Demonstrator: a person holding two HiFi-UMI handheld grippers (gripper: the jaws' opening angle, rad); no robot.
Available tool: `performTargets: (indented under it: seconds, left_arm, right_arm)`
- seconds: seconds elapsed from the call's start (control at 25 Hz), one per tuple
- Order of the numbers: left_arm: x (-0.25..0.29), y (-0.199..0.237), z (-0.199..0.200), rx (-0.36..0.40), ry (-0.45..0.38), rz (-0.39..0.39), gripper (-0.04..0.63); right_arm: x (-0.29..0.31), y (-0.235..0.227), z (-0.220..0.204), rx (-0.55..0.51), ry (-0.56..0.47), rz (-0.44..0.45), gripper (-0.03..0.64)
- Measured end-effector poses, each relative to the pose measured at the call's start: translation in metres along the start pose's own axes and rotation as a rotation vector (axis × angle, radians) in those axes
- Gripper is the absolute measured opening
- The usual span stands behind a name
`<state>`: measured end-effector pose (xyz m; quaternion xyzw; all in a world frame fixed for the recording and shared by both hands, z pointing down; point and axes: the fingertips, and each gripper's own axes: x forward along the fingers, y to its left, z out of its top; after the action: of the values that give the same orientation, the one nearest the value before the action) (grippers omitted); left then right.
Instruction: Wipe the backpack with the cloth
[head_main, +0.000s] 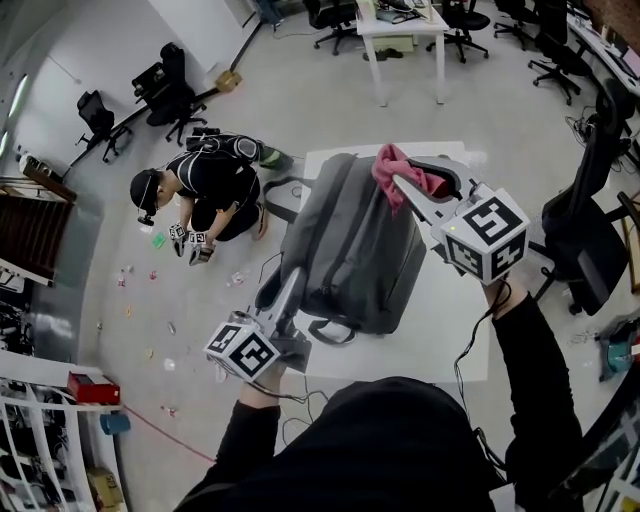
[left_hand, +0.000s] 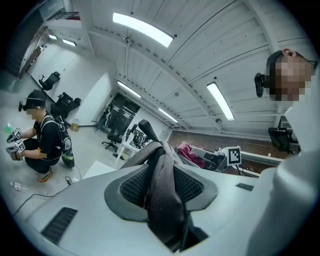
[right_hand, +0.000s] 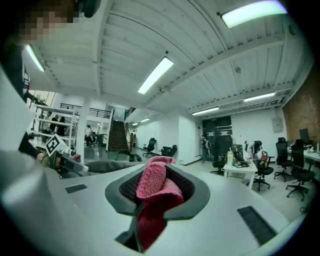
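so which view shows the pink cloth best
The right gripper view: the pink cloth fills the centre, pinched between the jaws. The head view shows it smaller, at the backpack; the left gripper view shows only a small patch far behind.

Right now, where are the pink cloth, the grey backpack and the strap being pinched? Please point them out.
pink cloth (right_hand: 152, 186): right gripper view, on the fold pinched between the jaws.
grey backpack (head_main: 352, 250): head view, on its broad upper face.
strap (left_hand: 162, 197): left gripper view, on the mesh band between the jaws.

One grey backpack (head_main: 350, 245), one pink cloth (head_main: 388, 165), one left gripper (head_main: 288, 278), one right gripper (head_main: 398, 182), one crouching person (head_main: 205, 180)
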<state>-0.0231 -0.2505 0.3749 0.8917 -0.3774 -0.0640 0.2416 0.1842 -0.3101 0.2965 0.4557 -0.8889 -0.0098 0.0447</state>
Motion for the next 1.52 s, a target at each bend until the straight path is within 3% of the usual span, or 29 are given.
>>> performTargets:
  seconds: [0.2, 0.36, 0.44, 0.52, 0.68, 0.88, 1.04, 1.12, 1.28, 1.52]
  left_arm:
    - [0.003, 0.009, -0.002, -0.017, -0.029, 0.034, 0.161]
    - [-0.005, 0.036, 0.012, -0.032, -0.061, 0.064, 0.161]
    - [-0.008, 0.047, 0.016, -0.042, -0.068, 0.073, 0.160]
    - [-0.008, 0.054, 0.017, -0.054, -0.072, 0.077, 0.160]
    - [-0.006, 0.057, 0.014, -0.057, -0.081, 0.059, 0.156]
    - [-0.016, 0.062, 0.027, -0.056, -0.064, 0.028, 0.156]
    - [-0.017, 0.061, 0.026, -0.071, -0.072, 0.019, 0.156]
    - [-0.019, 0.069, 0.030, -0.084, -0.075, 0.012, 0.156]
    - [-0.019, 0.085, 0.033, -0.113, -0.091, 0.004, 0.156]
    - [-0.021, 0.117, 0.039, -0.180, -0.103, 0.003, 0.155]
  right_arm:
    - [-0.006, 0.104, -0.003, 0.038, -0.009, 0.253, 0.097]
    - [-0.010, 0.196, -0.003, -0.001, 0.012, 0.468, 0.094]
    - [-0.009, 0.221, -0.007, -0.004, 0.023, 0.558, 0.094]
    - [-0.005, 0.224, -0.012, 0.000, 0.027, 0.592, 0.094]
    - [0.010, 0.172, -0.016, -0.028, 0.028, 0.496, 0.094]
    - [0.052, 0.074, -0.025, -0.008, 0.090, 0.257, 0.092]
    - [0.065, -0.006, -0.052, 0.019, 0.157, 0.011, 0.092]
    - [0.072, -0.018, -0.057, 0.077, 0.152, -0.037, 0.092]
    - [0.084, 0.010, -0.068, 0.095, 0.174, 0.023, 0.092]
    - [0.088, 0.137, -0.083, 0.083, 0.223, 0.260, 0.092]
